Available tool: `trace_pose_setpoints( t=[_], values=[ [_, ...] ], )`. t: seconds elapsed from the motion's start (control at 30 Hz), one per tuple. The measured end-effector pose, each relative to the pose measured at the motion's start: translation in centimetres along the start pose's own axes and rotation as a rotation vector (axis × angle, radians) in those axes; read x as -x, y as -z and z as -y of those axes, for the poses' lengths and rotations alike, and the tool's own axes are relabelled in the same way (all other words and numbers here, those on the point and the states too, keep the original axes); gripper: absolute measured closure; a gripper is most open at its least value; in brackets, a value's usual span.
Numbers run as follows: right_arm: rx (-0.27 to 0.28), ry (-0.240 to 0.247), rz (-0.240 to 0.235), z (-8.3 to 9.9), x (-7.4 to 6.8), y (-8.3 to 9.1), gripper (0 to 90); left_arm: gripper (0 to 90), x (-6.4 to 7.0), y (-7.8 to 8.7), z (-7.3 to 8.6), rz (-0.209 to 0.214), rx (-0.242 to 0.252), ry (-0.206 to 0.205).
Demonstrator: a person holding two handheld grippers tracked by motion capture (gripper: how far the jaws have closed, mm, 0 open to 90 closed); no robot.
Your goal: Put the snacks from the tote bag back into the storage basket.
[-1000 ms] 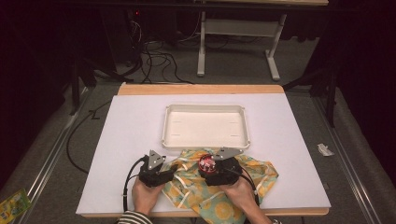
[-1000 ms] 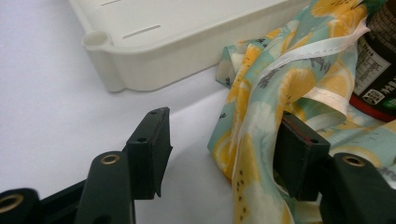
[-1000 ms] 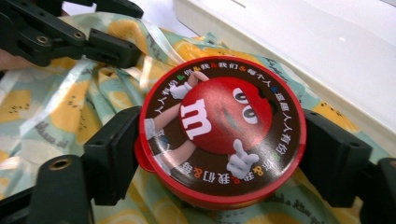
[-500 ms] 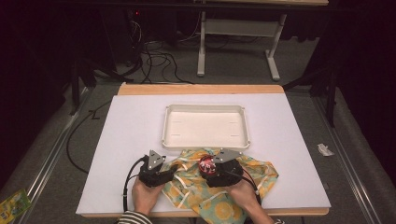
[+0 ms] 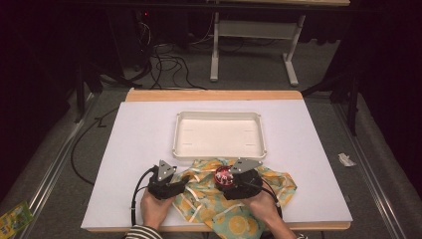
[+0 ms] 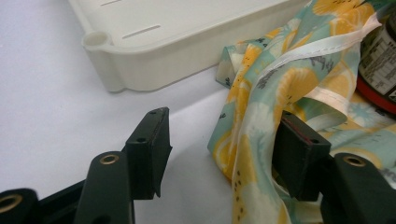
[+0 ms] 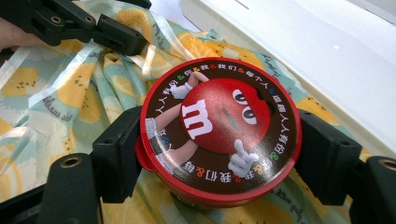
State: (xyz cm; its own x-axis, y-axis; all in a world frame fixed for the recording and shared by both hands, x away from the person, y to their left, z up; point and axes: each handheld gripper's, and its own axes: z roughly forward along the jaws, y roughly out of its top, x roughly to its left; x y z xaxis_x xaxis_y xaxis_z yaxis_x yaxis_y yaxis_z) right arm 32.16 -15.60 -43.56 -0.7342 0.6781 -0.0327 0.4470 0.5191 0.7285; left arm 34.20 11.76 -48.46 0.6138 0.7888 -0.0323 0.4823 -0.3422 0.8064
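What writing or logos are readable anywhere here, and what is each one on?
"m": big white letter on the red candy character on the round tin's lid, which the right hand-held gripper clamps.
Ring of Chinese characters with coloured "&" signs around that lid's rim: too small to quote reliably.
Label on the tin's side: blurred, unreadable.
Small dark print on the lemon-patterned cloth: unreadable.
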Motion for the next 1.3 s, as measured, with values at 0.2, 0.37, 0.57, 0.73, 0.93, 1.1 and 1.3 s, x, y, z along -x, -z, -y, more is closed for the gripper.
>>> trace_pose_setpoints(
  t=[0.2,0.37,0.57,0.73,0.93,1.1,1.3],
  values=[
    [0.001,-0.015,-0.005,0.0,0.4,0.6,25.7,41.3,0.0,0.0,0.0,0.001,0.0,-0.001],
    [0.019,-0.016,-0.005,-0.1,0.7,1.1,25.7,41.3,0.0,0.0,0.0,0.0,-0.001,-0.001],
    [0.024,-0.02,-0.009,-0.2,0.9,1.6,25.7,41.1,0.0,0.0,0.0,0.0,0.0,0.0],
    [0.027,-0.017,-0.012,-0.2,1.0,1.9,25.7,41.0,0.0,0.0,0.0,0.001,0.001,0.001],
    [0.031,-0.014,-0.016,-0.5,1.1,2.3,25.7,41.0,0.0,0.0,0.0,0.003,0.005,0.004],
    [0.041,-0.015,-0.022,-0.6,1.3,2.6,25.7,41.0,0.0,0.0,0.0,0.003,0.006,0.004],
    [0.045,-0.015,-0.024,-0.8,1.6,3.0,25.7,41.0,0.0,0.0,0.0,0.004,0.006,0.003]
  ],
)
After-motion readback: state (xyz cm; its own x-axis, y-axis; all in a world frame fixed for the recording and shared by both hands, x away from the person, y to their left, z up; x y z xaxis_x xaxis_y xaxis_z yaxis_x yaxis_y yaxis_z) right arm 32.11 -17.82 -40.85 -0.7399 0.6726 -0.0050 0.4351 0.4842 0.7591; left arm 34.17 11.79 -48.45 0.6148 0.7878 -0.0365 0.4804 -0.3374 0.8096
